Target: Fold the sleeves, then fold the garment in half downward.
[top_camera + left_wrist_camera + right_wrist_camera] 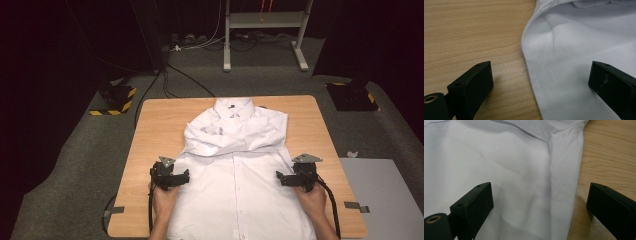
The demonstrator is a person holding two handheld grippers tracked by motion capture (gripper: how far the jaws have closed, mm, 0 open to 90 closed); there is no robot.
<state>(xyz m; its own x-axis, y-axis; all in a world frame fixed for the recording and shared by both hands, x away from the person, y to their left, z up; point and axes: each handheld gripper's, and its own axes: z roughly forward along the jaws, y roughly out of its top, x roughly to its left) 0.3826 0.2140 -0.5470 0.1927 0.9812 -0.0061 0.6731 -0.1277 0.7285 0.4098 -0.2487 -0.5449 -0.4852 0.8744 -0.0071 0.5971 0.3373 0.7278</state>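
A white shirt [240, 175] lies face up on the wooden surface [150, 130], collar at the far end, buttoned placket running down the centre, both sleeves folded across the chest. The hem end reaches the near edge of the surface. The left claw [186, 176] is positioned at the shirt's left side edge, just below the folded sleeves. In the left gripper view, the left claw [540, 82] is spread wide: one jaw stands over bare wood, the other over white fabric, with the stitched side seam of the shirt [579, 62] running between them. Nothing is gripped. The right claw [280, 178] is positioned at the shirt's right side edge, at roughly the same height as the left. In the right gripper view, the right claw [539, 202] is likewise spread wide, straddling the shirt [499, 170] edge: one jaw over fabric, the other over the surface [609, 157]. It holds nothing.
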